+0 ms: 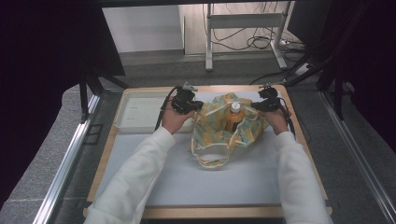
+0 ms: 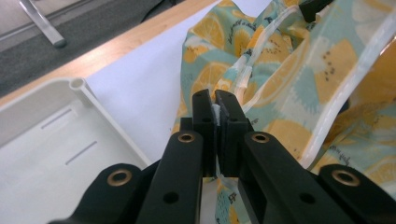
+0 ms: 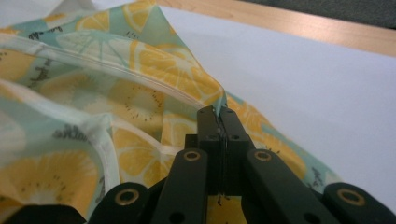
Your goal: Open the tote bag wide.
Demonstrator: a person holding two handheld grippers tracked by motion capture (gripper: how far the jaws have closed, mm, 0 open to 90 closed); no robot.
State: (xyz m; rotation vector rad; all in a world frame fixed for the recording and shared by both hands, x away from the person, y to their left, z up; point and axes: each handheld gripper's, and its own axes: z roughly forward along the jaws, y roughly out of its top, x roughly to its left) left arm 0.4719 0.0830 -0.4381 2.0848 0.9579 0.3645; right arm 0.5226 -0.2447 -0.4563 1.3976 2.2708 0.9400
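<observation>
Both grippers, left (image 2: 218,100) and right (image 3: 217,112), pinch the fruit-print bag (image 1: 219,130) around the bottle (image 1: 235,116); next probably lowering it gently.

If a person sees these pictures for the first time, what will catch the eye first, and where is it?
First comes the citrus-print fabric bag in the middle of the white mat, its mouth spread between the left gripper and the right gripper, whose jaws are each shut on its edge. An orange bottle with a white cap stands inside it. A white plastic tray lies at the far left of the table.
</observation>
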